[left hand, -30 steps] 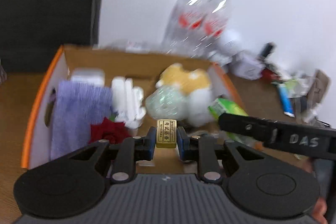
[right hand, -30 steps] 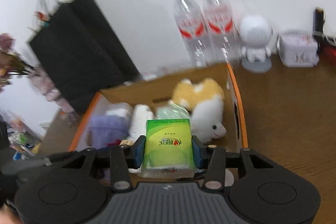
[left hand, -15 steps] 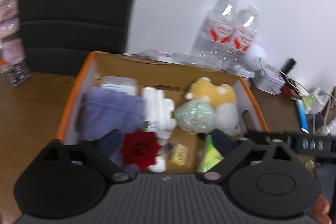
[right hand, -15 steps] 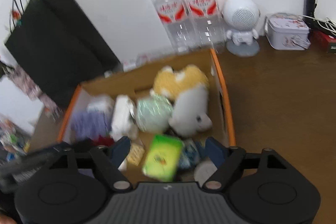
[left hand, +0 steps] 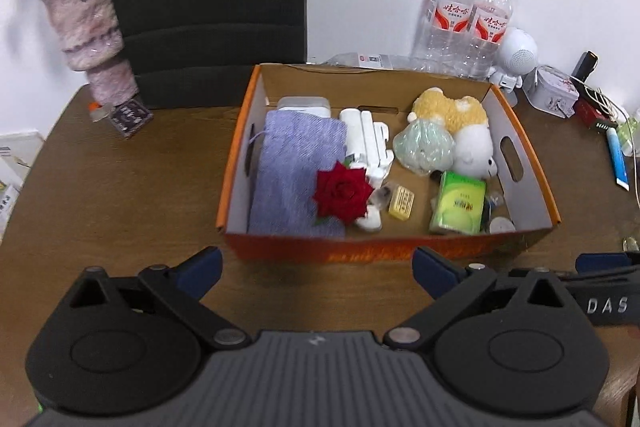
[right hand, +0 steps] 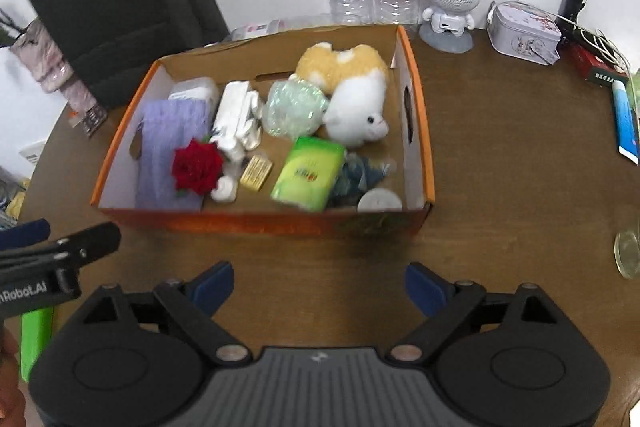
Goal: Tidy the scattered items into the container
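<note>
Left wrist view: the left gripper [left hand: 316, 267] has just been opening and now stands wide with nothing between its jaws. A second ago it clamped the small gold rectangular block [left hand: 401, 202]; that block now lies on the floor of the orange-rimmed cardboard box [left hand: 384, 249], beside the red fabric rose [left hand: 343, 195].

Right wrist view: the right gripper [right hand: 319, 287] has likewise been opening and is wide and empty. The green tissue packet [right hand: 308, 174] it held a second ago now rests in the box, in front of the white and yellow plush toy [right hand: 354, 95].

Both deposits appear complete. Both grippers have drawn back over the brown wooden table [left hand: 132, 187]; the box and its contents lie ahead of the jaws, well apart from the pads. The table immediately around the box shows no further loose item within either jaw span.
</note>
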Motion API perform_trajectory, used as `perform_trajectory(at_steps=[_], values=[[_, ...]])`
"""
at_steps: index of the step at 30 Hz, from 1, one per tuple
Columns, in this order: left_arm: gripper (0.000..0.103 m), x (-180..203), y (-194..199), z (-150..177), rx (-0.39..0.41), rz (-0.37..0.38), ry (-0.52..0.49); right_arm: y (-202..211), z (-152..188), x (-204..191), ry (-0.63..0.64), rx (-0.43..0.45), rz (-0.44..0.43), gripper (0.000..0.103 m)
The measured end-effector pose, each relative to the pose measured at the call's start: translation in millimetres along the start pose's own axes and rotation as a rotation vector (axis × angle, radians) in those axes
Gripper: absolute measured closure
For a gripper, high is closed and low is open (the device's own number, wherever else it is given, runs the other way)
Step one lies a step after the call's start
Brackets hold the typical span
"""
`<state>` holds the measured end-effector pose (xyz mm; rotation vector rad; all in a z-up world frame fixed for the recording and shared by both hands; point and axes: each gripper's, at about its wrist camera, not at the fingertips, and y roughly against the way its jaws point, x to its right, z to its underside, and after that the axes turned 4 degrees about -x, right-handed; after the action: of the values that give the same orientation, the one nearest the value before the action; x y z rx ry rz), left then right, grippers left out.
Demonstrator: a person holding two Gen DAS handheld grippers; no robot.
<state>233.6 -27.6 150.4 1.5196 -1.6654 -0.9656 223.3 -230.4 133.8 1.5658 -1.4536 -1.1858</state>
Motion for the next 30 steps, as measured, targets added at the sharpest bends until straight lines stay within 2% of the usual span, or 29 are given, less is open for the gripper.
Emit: perform_trajectory(at_steps=[3, 7, 14, 16, 19, 21, 23, 25, 27, 30], values=[[0.000, 3, 15, 15, 0.020, -0.016, -0.006, 14, 19, -8, 0.002, 0.029, 0.018, 0.011], [0.000, 8, 34, 41, 0.067, -0.014, -0.023, 32, 48, -17, 0.012, 0.114, 0.033, 0.010], [0.000, 9, 53, 78, 0.129, -0.036, -0.033, 43, 87, -15, 0.005, 0.185, 0.004, 0.010], [0.000, 7, 66, 101, 0.213, -0.039, -0.025, 48, 108, -15, 0.029, 0.253, -0.034, 0.010], [0.000, 7, 74, 150, 0.329, -0.038, -0.021, 48, 151, -8, 0.047, 0.370, -0.073, 0.003], [0.000, 8, 69, 181, 0.361, -0.033, -0.036, 39, 187, -5, 0.059, 0.465, -0.046, 0.001], [0.000, 9, 59, 211, 0.391, -0.032, -0.067, 24, 216, -5, 0.083, 0.519, 0.004, 0.000], [0.000, 11, 43, 235, 0.387, -0.068, -0.105, 8, 239, -6, 0.104, 0.539, 0.043, 0.000], [0.000, 13, 27, 251, 0.346, -0.094, -0.138, -5, 253, -6, 0.119, 0.536, 0.054, 0.000], [0.000, 11, 9, 266, 0.303, -0.082, -0.136, -19, 262, -9, 0.143, 0.507, 0.062, 0.000]])
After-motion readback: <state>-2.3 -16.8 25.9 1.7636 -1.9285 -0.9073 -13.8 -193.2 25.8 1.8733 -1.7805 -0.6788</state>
